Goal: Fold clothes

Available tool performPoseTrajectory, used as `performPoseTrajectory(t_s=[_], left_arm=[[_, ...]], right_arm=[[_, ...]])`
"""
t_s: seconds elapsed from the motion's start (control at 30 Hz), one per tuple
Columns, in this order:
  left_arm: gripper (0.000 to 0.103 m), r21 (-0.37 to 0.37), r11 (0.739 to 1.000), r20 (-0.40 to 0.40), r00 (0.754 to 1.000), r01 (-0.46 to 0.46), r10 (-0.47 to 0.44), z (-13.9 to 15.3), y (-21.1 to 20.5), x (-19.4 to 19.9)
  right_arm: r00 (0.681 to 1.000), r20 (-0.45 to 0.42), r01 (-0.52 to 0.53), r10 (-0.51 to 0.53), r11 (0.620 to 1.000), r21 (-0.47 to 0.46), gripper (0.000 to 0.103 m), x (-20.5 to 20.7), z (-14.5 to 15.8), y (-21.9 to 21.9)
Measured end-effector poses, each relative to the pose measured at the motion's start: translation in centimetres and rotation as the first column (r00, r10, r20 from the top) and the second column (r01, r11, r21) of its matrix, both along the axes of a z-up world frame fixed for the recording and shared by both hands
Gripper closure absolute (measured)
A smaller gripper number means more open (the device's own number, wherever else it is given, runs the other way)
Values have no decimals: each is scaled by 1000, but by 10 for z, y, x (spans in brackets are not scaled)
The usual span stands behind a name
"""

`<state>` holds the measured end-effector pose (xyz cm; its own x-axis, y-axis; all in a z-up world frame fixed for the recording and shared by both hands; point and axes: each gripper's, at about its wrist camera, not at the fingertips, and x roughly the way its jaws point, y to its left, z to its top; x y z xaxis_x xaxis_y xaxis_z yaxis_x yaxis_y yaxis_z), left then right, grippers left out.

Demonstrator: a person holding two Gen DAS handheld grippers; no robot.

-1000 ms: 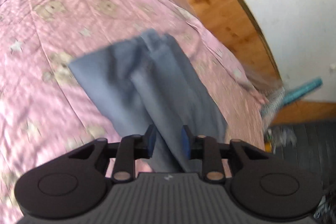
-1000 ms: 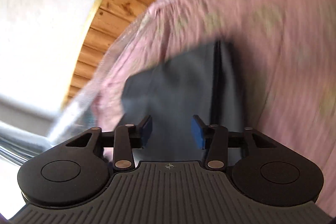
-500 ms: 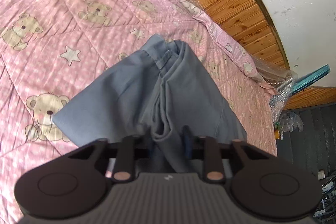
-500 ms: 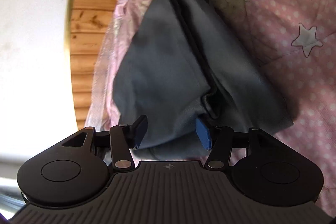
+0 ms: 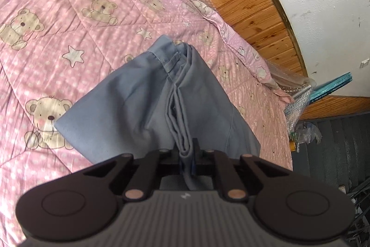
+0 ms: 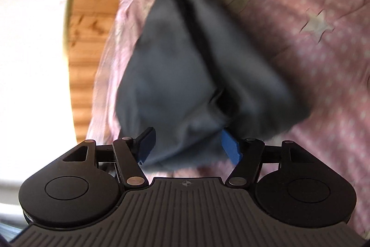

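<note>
The trousers [image 5: 143, 108] I work on are smooth, matt blue-grey woven cloth. Under them my bed's quilt [image 5: 69, 22] is soft pink stitched cotton, and the wall panelling [image 5: 242, 4] is glossy knotty pine above rough white plaster.

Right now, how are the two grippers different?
The left gripper has its fingers squeezed together on a bunched fold of the grey cloth; the right gripper has its fingers wide apart and opening, cloth lying loose between them. The left picture is sharp; the right one is blurry. Both are black with blue pads, over the same cloth on the pink quilt.
</note>
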<state>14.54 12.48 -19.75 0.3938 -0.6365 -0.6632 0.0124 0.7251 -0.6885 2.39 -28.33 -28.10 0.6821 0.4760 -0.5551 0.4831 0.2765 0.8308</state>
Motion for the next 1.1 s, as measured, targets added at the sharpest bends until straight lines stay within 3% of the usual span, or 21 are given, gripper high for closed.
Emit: performPoseTrajectory(t_s=[0.07, 0.1, 0.13, 0.27, 0.37, 0.43, 0.6, 0.7, 0.73, 0.8, 0.87, 0.97, 1.1], left_arm=[[96, 4, 1000, -9, 1000, -2, 2, -2, 1, 1], [96, 2, 1000, -14, 1000, -5, 5, -2, 2, 1], [96, -3, 1000, -15, 1000, -5, 5, 0, 4, 1], [96, 4, 1000, 7, 1000, 21, -21, 11, 12, -6], [95, 73, 996, -20, 999, 48, -47, -6, 11, -12], [95, 79, 996, -28, 999, 36, -33, -20, 13, -12], [92, 73, 996, 5, 998, 58, -59, -22, 20, -16], [89, 73, 995, 19, 997, 69, -71, -12, 38, -21], [81, 74, 995, 24, 997, 73, -75, -8, 44, -23], [72, 111, 991, 43, 995, 80, -85, 3, 57, -26], [73, 157, 985, 78, 993, 76, -89, 19, 68, -22], [73, 184, 979, 181, 977, 83, -117, 56, 60, 1], [73, 182, 960, 266, 929, 213, -257, 83, -12, 56]], right_arm=[[1000, 3, 13, -13, 1000, 1, 50, 8, -5, -4], [1000, 5, 12, -11, 1000, -12, 84, 12, -5, -5], [1000, 10, 3, -3, 1000, -29, 95, 15, -1, -5], [996, 43, -72, 78, 990, -118, 98, 8, 22, 3], [991, -4, -130, 131, 976, -174, 98, 4, 11, 13], [988, -31, -156, 153, 967, -202, 98, 7, 1, 18], [971, -33, -233, 237, 909, -346, 94, 9, 10, 25], [954, -73, -292, 292, 838, -462, 81, 6, 30, 24], [948, -89, -308, 305, 816, -490, 72, 3, 39, 20], [939, -94, -329, 330, 788, -520, 67, -3, 59, 7], [935, -78, -322, 345, 737, -594, 67, -4, 85, -5], [923, -55, -294, 382, 604, -741, 67, 10, 122, -15], [863, -21, -251, 505, 394, -884, 67, 84, 145, 0]])
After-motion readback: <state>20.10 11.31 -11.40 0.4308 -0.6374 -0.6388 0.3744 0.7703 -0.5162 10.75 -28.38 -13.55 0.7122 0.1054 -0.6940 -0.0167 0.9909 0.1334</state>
